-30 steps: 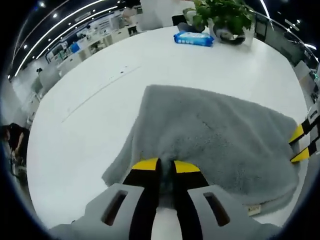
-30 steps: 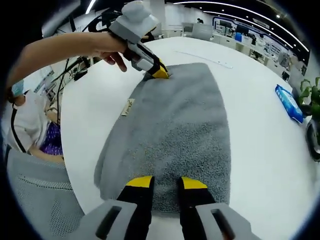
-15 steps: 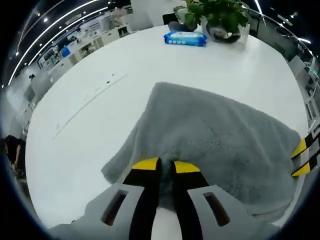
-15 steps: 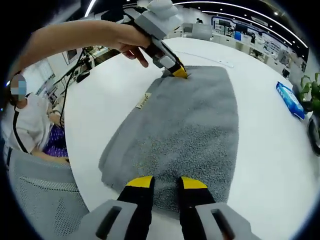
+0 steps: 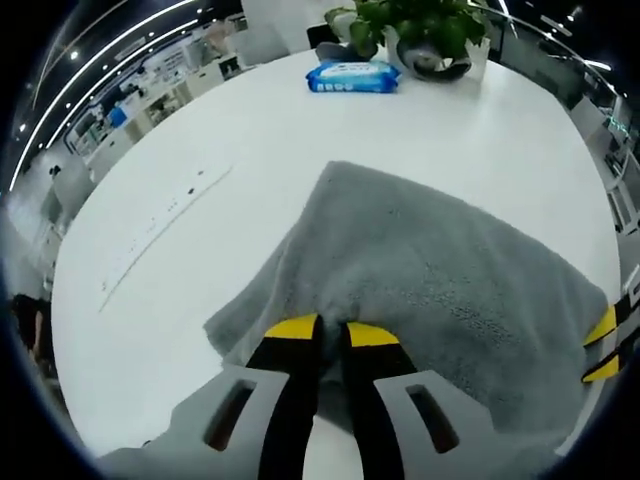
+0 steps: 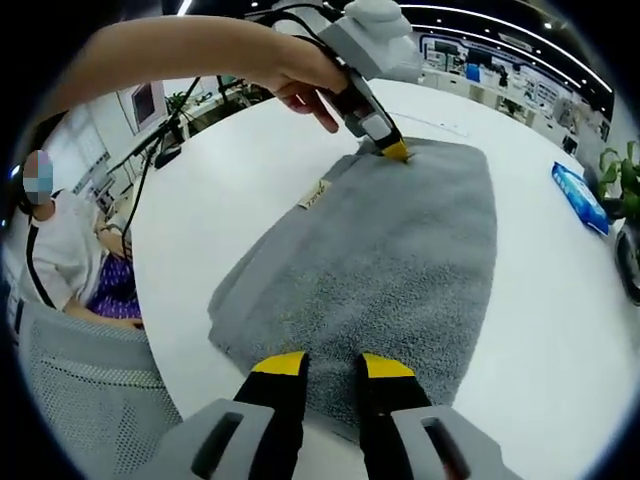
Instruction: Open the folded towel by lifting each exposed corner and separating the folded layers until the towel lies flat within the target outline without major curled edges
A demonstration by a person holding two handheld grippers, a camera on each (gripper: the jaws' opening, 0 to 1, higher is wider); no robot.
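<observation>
Both claws grip the grey towel [image 6: 390,250] on the white counter [image 5: 200,150] — left claw [image 5: 331,331] at one corner, right claw [image 6: 331,365] at another. The right gripper view catches a sewn label [image 6: 318,193] (and the holding hand [image 6: 300,75]); the left gripper view, a blue packet [image 5: 351,75] and plant [image 5: 425,30].

In the right gripper view the grey towel [image 6: 390,260] now sits raised off the white table [image 6: 200,200] along its near-left edge, a shadowed gap under it where a second ago it lay flat; the left gripper [image 6: 397,152], still pinching the far corner, stands further right and higher; the label [image 6: 316,194] has shifted with it; in the left gripper view the towel [image 5: 440,280] lies drawn tauter.
</observation>
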